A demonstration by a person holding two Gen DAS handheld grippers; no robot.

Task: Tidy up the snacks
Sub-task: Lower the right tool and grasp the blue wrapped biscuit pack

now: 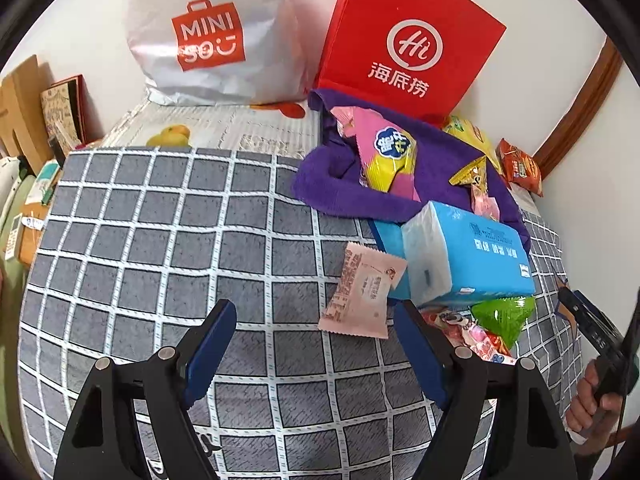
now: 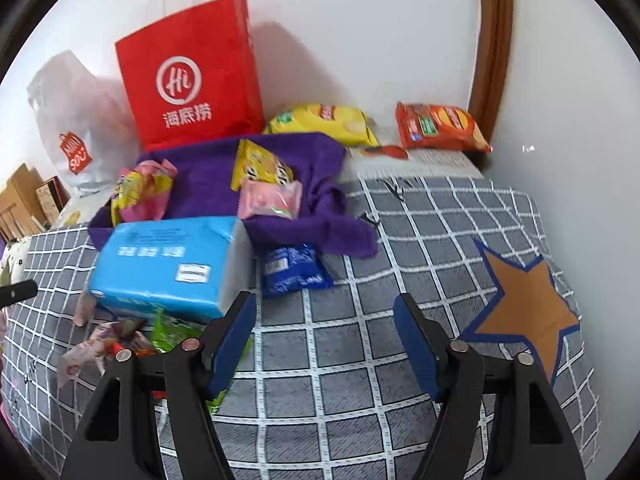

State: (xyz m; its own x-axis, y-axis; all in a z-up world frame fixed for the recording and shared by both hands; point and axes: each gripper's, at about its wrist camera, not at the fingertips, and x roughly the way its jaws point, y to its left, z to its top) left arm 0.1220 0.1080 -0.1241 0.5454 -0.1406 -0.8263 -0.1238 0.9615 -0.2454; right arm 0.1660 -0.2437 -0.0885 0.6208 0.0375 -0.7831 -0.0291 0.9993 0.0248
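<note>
Blue-padded left tongs [image 1: 308, 354] and right tongs [image 2: 324, 342] both hang apart and empty over the checked bed [image 1: 160, 240], and crinkly packets like the pink snack packet [image 1: 362, 294] beside the tissue pack [image 1: 472, 256] may slip from a shallow pinch

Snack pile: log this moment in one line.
left tool open, empty | right tool open, empty | tissue pack on snacks | red bag upright

Left gripper [image 1: 312, 344], right gripper [image 2: 324, 336] — jaws apart, empty
</note>
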